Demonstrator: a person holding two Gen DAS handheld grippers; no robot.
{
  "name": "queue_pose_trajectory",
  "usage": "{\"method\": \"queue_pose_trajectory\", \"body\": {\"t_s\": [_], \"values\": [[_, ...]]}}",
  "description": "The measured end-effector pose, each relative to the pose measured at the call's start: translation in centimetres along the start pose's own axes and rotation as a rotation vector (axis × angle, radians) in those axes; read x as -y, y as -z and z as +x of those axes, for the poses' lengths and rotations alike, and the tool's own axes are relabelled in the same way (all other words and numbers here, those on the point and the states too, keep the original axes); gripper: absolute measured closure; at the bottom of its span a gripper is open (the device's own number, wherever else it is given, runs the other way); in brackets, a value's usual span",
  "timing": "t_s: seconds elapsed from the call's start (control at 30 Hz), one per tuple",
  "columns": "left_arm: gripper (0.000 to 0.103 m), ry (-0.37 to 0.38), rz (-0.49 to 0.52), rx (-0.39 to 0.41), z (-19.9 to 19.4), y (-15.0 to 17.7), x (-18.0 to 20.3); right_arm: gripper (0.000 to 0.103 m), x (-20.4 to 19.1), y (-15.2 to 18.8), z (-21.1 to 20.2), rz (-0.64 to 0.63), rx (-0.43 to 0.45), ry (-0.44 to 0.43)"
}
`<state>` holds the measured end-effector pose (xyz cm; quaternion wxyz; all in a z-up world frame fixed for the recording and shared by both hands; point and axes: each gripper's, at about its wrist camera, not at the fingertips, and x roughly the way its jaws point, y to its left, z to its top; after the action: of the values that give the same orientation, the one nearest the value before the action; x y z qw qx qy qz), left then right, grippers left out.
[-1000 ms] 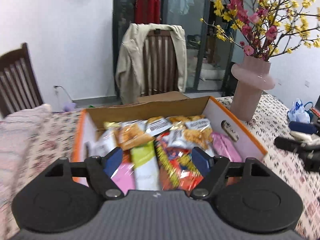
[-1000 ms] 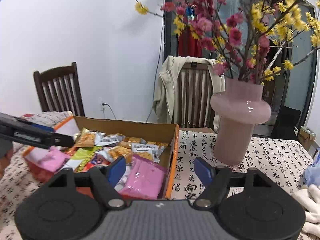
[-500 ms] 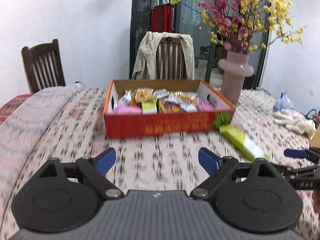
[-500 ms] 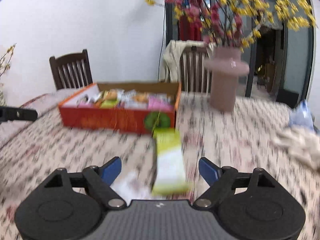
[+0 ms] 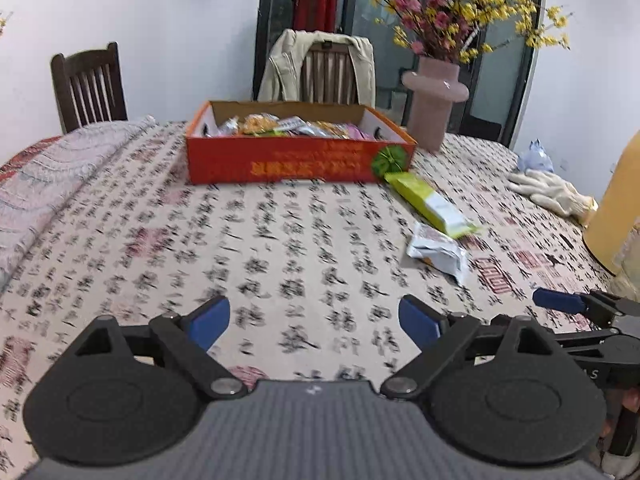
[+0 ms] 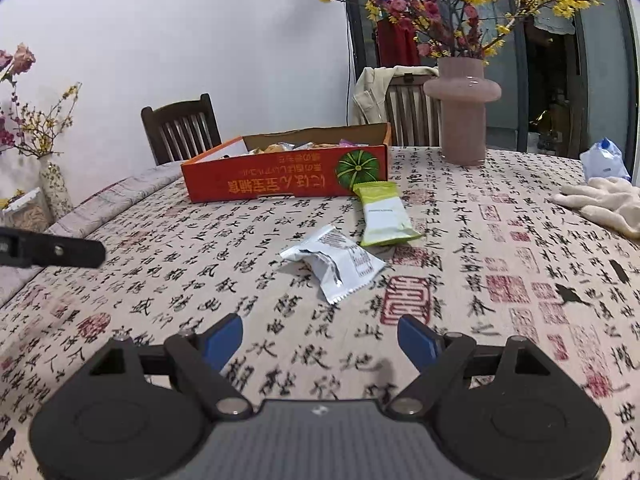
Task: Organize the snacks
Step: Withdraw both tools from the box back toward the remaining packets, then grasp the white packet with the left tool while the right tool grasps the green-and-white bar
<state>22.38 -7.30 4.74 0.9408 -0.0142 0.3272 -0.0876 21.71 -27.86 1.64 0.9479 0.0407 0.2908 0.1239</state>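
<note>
A long, flat, lime-green and white foil snack packet [image 6: 384, 214] lies on the calligraphy-printed tablecloth [image 6: 500, 312], its green end touching the front corner of the open orange cardboard box [image 6: 288, 178] filled with mixed snack packets. Its long axis runs from the box corner toward the cameras; in the left wrist view it slants to the right. Just beside its near end lies a crumpled white and silver foil snack packet [image 6: 334, 262], lying slantwise with one sealed, serrated end pointing toward the right gripper [image 6: 320, 340].

That gripper's blue-padded jaws stand wide apart over bare cloth, grasping nothing. The left gripper [image 5: 314, 320] is likewise spread wide and empty, well left of both packets.
</note>
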Motion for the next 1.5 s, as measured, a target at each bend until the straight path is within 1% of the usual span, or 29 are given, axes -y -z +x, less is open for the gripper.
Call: {"method": "queue_pose_trajectory", "body": {"t_s": [0.13, 0.2, 0.27, 0.4, 0.43, 0.47, 0.57, 0.63, 0.67, 0.7, 0.73, 0.8, 0.83, 0.87, 0.9, 0.93, 1.0, 1.03, 1.1, 1.17, 1.2, 1.23, 1.27, 1.33, 1.43, 1.5], "values": [[0.009, 0.016, -0.014, -0.029, 2.4, -0.5, 2.7, 0.019, 1.7, 0.2, -1.4, 0.004, 0.024, 0.027], [0.009, 0.042, 0.017, -0.048, 4.4, -1.0, 4.7, 0.019, 2.8, 0.1, -1.7, 0.006, 0.028, 0.054], [0.009, 0.059, 0.035, -0.060, 6.3, -1.4, 6.5, 0.019, 4.1, -0.2, -1.7, 0.004, 0.028, 0.103], [0.008, 0.089, 0.022, -0.090, 10.1, -2.5, 9.5, 0.019, 6.5, -1.3, -2.2, 0.022, 0.047, 0.130], [0.006, 0.082, 0.023, -0.093, 11.0, -2.6, 10.1, 0.019, 6.9, -1.8, -2.2, 0.020, 0.052, 0.133], [0.006, 0.061, 0.033, -0.092, 11.8, -2.8, 10.8, 0.019, 7.2, -2.1, -2.2, 0.017, 0.056, 0.138], [0.005, 0.000, 0.098, -0.061, 13.7, -3.1, 12.3, 0.019, 7.9, -3.5, -1.6, 0.000, 0.062, 0.139], [0.006, -0.050, 0.152, -0.042, 14.4, -3.0, 12.1, 0.019, 8.2, -4.3, -1.1, -0.010, 0.060, 0.132], [0.006, -0.080, 0.172, -0.039, 14.6, -2.9, 11.5, 0.019, 8.2, -4.7, -0.8, -0.014, 0.059, 0.128], [0.006, -0.108, 0.171, -0.054, 14.8, -3.0, 10.5, 0.019, 8.3, -5.0, -0.4, -0.018, 0.058, 0.126], [0.006, -0.125, 0.142, -0.065, 14.7, -3.1, 9.1, 0.019, 8.4, -5.2, -0.1, -0.020, 0.057, 0.122], [0.008, -0.192, 0.045, -0.090, 14.5, -3.7, 6.0, 0.019, 8.6, -5.6, 0.7, -0.016, 0.059, 0.111], [0.009, -0.221, -0.013, -0.090, 14.3, -3.9, 4.7, 0.019, 8.8, -5.8, 1.1, -0.010, 0.058, 0.104], [0.009, -0.218, -0.066, -0.084, 14.1, -4.2, 3.7, 0.019, 8.9, -6.0, 1.5, -0.005, 0.057, 0.099], [0.009, -0.190, -0.101, -0.087, 14.0, -4.5, 3.1, 0.019, 9.0, -6.3, 2.0, -0.002, 0.055, 0.095], [0.008, -0.158, -0.110, -0.097, 14.1, -4.8, 3.1, 0.019, 9.0, -6.6, 2.6, 0.000, 0.050, 0.090], [0.008, -0.082, -0.079, -0.104, 14.7, -5.2, 4.0, 0.019, 8.8, -7.3, 3.7, -0.010, 0.042, 0.082], [0.008, -0.067, -0.049, -0.099, 15.1, -5.4, 4.6, 0.019, 8.7, -7.6, 4.0, -0.017, 0.041, 0.078], [0.008, -0.077, -0.001, -0.091, 16.2, -5.6, 5.6, 0.019, 8.4, -8.2, 4.4, -0.032, 0.038, 0.071], [0.016, -0.088, 0.013, -0.097, 17.6, -5.7, 6.2, 0.019, 8.2, -8.7, 4.7, -0.043, 0.031, 0.078], [0.029, -0.102, 0.026, -0.078, 18.0, -5.8, 6.4, 0.019, 8.2, -8.7, 4.9, -0.045, 0.027, 0.082], [0.052, -0.103, 0.037, -0.063, 18.1, -5.8, 6.6, 0.019, 8.2, -8.8, 5.0, -0.045, 0.021, 0.086], [0.061, -0.104, 0.050, -0.051, 18.1, -5.9, 6.6, 0.019, 8.3, -8.8, 5.1, -0.044, 0.016, 0.090], [0.062, -0.084, 0.026, -0.057, 17.9, -6.1, 5.7, 0.019, 8.4, -8.7, 5.5, -0.039, -0.002, 0.096], [0.062, -0.120, -0.027, -0.058, 17.5, -6.2, 3.7, 0.019, 8.2, -9.0, 7.0, -0.053, -0.038, 0.087], [0.062, -0.115, -0.081, -0.057, 16.4, -6.3, 1.6, 0.021, 7.6, -9.5, 8.6, -0.071, -0.059, 0.064]]}}
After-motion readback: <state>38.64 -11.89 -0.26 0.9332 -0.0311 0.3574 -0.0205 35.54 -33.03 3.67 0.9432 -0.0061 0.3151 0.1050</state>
